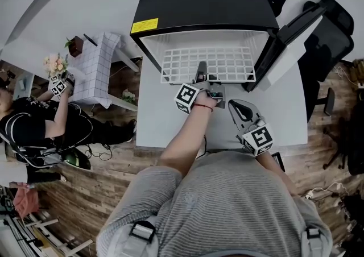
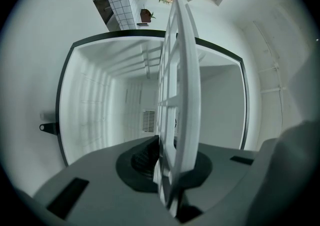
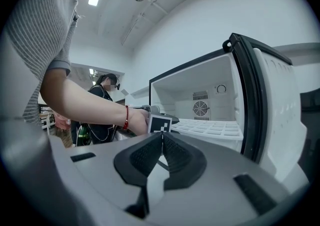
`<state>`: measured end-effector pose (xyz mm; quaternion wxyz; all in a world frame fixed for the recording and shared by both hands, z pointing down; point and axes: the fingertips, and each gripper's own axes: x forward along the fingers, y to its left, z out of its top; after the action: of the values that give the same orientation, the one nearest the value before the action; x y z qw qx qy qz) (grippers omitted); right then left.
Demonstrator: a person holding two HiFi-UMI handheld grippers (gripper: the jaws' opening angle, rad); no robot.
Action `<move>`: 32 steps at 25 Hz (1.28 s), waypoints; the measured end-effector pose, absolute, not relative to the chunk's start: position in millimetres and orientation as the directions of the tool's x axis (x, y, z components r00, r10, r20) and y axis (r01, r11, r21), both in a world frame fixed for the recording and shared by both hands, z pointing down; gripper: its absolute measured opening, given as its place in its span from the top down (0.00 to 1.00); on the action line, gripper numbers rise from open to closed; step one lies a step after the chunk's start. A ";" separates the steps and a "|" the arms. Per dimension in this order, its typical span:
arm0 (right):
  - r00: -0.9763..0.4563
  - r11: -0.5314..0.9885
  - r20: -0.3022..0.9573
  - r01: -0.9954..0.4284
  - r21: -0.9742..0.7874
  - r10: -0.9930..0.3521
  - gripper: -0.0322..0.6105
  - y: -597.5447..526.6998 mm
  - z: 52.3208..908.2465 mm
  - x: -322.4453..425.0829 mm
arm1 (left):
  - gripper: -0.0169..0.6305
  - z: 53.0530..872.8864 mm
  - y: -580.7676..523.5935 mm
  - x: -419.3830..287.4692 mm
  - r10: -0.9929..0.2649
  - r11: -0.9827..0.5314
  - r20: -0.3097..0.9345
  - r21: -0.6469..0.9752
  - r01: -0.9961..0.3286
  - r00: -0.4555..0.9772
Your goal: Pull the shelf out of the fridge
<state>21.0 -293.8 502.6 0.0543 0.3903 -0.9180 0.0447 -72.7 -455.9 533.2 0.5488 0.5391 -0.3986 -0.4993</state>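
Note:
A small black fridge (image 1: 199, 0) stands on a white table (image 1: 156, 119), its door (image 1: 284, 45) swung open to the right. The white wire shelf (image 1: 222, 62) sticks partway out of the opening. My left gripper (image 1: 201, 77) is shut on the shelf's front edge. In the left gripper view the shelf (image 2: 182, 95) runs edge-on between the jaws of the left gripper (image 2: 167, 170), with the white fridge cavity (image 2: 100, 105) behind. My right gripper (image 1: 238, 108) hovers over the table, nearer me and right of the shelf. The right gripper (image 3: 161, 137) is shut and empty, facing the shelf (image 3: 210, 129).
Another person (image 1: 34, 125) stands at the left beside a side table with a checked cloth (image 1: 96, 68) and flowers (image 1: 55, 63). A black office chair (image 1: 335, 34) sits right of the open door. The floor is wooden planks.

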 end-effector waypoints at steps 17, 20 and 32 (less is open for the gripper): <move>-0.683 0.681 0.098 -0.730 -0.057 -0.724 0.93 -292.5 508.7 18.4 | 0.92 547.2 -445.7 -77.7 -0.976 -0.077 -0.084 0.996 0.043 0.201; -0.685 0.683 0.105 -0.728 -0.059 -0.721 0.93 -290.0 512.1 16.2 | 0.92 546.0 -442.4 -78.8 -0.976 -0.085 -0.091 0.996 0.037 0.199; -0.680 0.679 0.099 -0.732 -0.046 -0.726 0.93 -278.0 506.9 15.3 | 0.92 546.2 -428.0 -78.8 -0.976 -0.073 -0.078 0.997 0.032 0.203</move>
<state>15.3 -278.0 506.9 0.0361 0.3983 -0.9156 0.0408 -78.8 -428.0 546.2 0.5353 0.5612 -0.4205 -0.4708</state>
